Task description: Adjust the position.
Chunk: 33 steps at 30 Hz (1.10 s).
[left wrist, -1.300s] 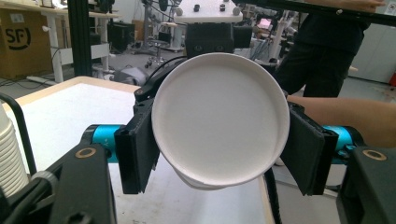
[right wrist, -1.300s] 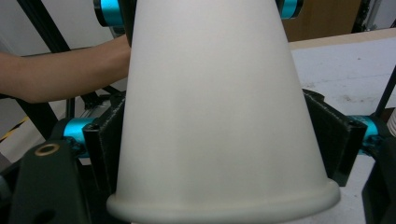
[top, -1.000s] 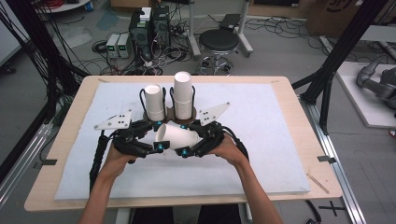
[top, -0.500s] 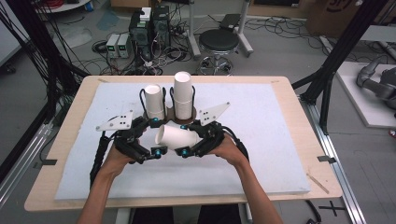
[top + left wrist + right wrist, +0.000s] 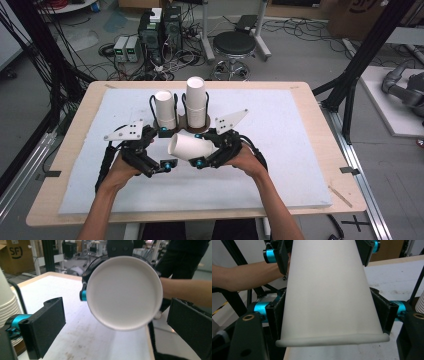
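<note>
A white paper cup [image 5: 192, 147] lies on its side in the air between my two grippers, above the white mat [image 5: 280, 165]. My right gripper [image 5: 200, 149] is shut on the cup [image 5: 329, 297] near its rim, one jaw on each side, and its jaws have just been closing on it. My left gripper [image 5: 165, 148] faces the cup's bottom end [image 5: 124, 292]. Its jaws [image 5: 116, 325] have just been opening and now stand wide apart on either side of the cup's bottom, with no pad touching it.
Just behind the grippers, two stacks of white cups [image 5: 165, 110] [image 5: 196, 100] stand upright in a wire-looped holder [image 5: 192, 122]. The mat lies on a wooden table [image 5: 320, 150]. A stool [image 5: 235, 45] and cabling sit on the floor beyond.
The left gripper's jaws have spread away from the cup's bottom end. The cup stays level in the right gripper, and neither hand has shifted.
</note>
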Each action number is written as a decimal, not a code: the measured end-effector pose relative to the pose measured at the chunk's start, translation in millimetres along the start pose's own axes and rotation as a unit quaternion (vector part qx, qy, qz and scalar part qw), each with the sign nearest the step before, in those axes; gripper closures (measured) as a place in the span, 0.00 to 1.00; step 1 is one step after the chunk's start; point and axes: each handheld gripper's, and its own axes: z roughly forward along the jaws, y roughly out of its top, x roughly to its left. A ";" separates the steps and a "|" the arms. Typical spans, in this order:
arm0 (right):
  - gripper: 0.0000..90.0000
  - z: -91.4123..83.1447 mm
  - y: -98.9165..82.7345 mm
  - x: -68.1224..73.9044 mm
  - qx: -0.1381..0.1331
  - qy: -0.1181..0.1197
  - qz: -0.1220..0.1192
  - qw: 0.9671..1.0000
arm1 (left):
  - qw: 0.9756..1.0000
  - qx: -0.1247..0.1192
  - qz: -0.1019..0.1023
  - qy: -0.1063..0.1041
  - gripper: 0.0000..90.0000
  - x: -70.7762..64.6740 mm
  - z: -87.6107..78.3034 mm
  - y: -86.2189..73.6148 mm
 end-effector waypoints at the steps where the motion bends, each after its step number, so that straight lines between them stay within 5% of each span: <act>1: 0.31 -1.6 0.1 0.1 0.003 -0.002 0.000 1.000 | 1.000 0.013 0.001 0.000 0.02 -0.4 -1.8 1.5; 6: 0.31 -9.0 1.2 0.6 0.009 -0.011 0.004 1.000 | 0.997 0.082 -0.007 0.015 0.02 -1.5 -8.0 12.1; 14: 0.31 -11.8 8.5 3.7 0.055 -0.019 0.003 0.998 | 0.981 0.192 -0.002 0.020 0.02 0.3 -5.0 27.6; 23: 0.31 -10.1 21.9 7.0 0.122 -0.028 -0.011 0.992 | 0.959 0.283 0.011 0.024 0.02 0.6 3.7 39.2; 32: 0.31 -7.7 28.7 7.6 0.185 -0.035 -0.019 0.982 | 0.933 0.359 0.028 0.019 0.02 -1.6 16.0 47.9; 33: 0.31 -7.2 29.4 7.7 0.190 -0.035 -0.019 0.981 | 0.929 0.369 0.030 0.019 0.02 -1.6 17.9 48.2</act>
